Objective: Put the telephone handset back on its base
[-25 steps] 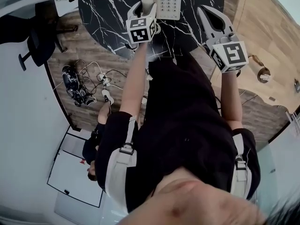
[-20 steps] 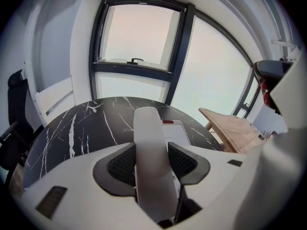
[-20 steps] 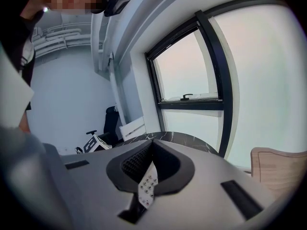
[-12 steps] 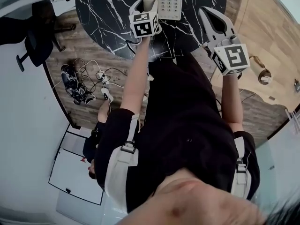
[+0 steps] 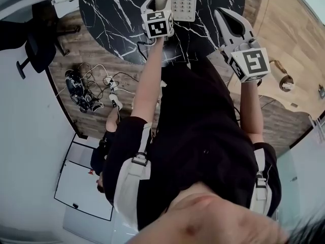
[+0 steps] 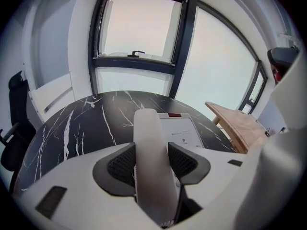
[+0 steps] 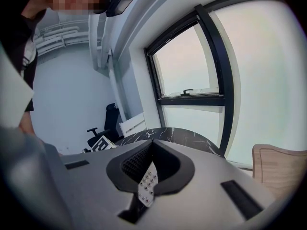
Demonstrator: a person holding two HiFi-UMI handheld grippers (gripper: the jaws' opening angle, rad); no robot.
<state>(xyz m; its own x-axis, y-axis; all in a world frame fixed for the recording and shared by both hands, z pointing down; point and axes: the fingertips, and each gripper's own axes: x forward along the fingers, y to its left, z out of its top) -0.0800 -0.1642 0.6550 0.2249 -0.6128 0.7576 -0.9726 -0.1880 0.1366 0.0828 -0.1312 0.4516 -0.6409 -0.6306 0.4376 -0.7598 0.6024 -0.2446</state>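
— Where is the handset [image 6: 145, 123]?
— Between the jaws of the left gripper [image 6: 151, 145], whose ribbed pads press on its two sides. It stretches along the left part of the base [image 6: 186, 134], just beside the keypad [image 5: 181, 4], on the black marble table [image 5: 117, 14]. Whether it rests in its cradle or hangs just over it, I cannot tell.
— And the right gripper [image 7: 152, 143]?
— It hovers at the table's edge, right of the phone and apart from it, jaw tips pressed together with nothing between them
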